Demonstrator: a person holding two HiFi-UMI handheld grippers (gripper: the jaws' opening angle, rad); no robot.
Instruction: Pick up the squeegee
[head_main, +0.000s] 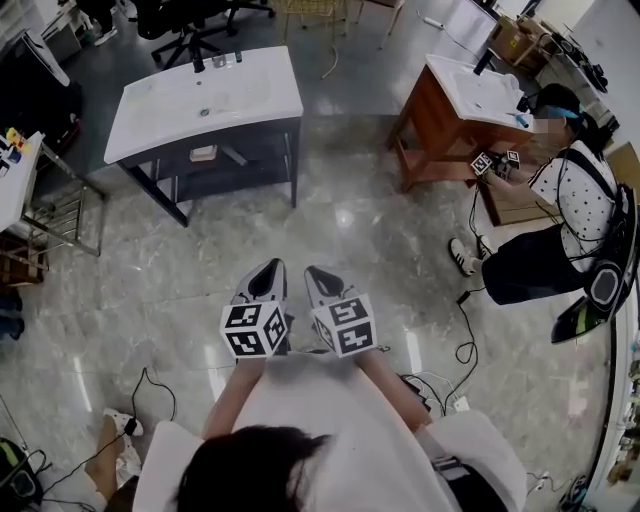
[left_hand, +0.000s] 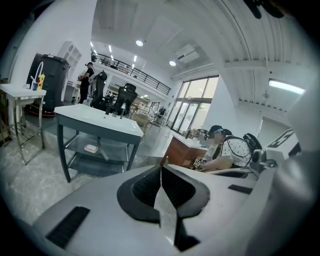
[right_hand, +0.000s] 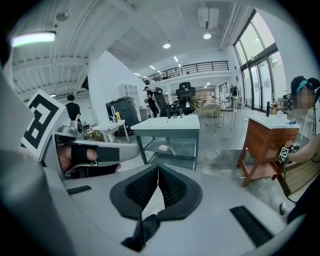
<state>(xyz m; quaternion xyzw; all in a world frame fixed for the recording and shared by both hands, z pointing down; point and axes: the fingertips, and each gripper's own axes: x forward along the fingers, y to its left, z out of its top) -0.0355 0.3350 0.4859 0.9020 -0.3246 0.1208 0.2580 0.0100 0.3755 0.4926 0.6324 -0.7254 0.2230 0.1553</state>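
The left gripper (left_hand: 161, 172) and right gripper (right_hand: 158, 172) both have their jaws pressed together, with nothing between them. Ahead, on the grey washstand's (head_main: 150, 135) lower shelf, a slim bar, seemingly the squeegee (head_main: 236, 156), lies beside a pale block (head_main: 203, 153). Both are too small to make out.

Hand-held grippers (head_main: 270, 266) (head_main: 313, 271): two. Grey vanity (head_main: 200, 100): one. Wooden vanity (head_main: 432, 118): one.

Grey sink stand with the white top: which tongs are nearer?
Left. The left tongs point toward the right end of the grey sink stand, short of it; the right tongs are alongside, further right, beyond its corner.
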